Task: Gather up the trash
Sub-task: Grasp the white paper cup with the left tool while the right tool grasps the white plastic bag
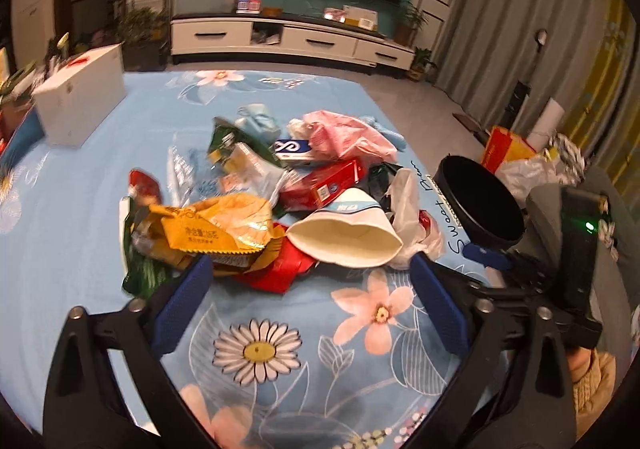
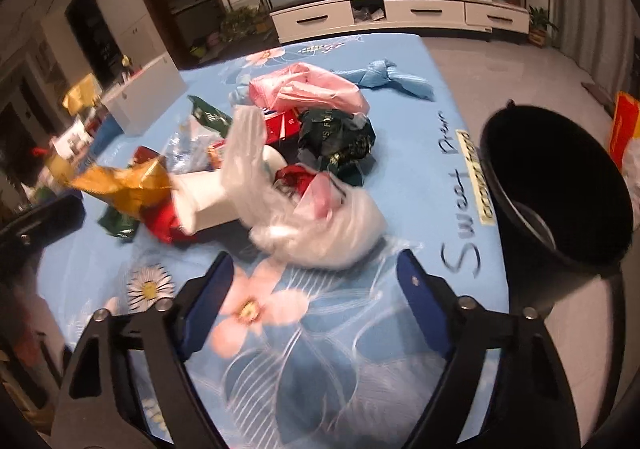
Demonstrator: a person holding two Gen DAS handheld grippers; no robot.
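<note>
A heap of trash lies on the blue flowered tablecloth (image 1: 280, 389): a yellow snack wrapper (image 1: 218, 227), a white paper cup (image 1: 348, 237) on its side, a red carton (image 1: 324, 185), a pink plastic bag (image 1: 344, 133) and a clear plastic bag (image 2: 316, 225). My left gripper (image 1: 310, 263) is open, its blue pads just short of the wrapper and the cup, nothing between them. My right gripper (image 2: 316, 263) is open right in front of the clear bag, not touching it. A black bin (image 2: 560, 185) stands off the table's right edge.
A white box (image 1: 80, 101) sits at the far left of the table. A blue cloth (image 2: 392, 79) lies at the far right corner. The right gripper's body (image 1: 576, 249) shows beside the bin in the left wrist view. Bags and boxes (image 1: 516, 157) lie on the floor beyond.
</note>
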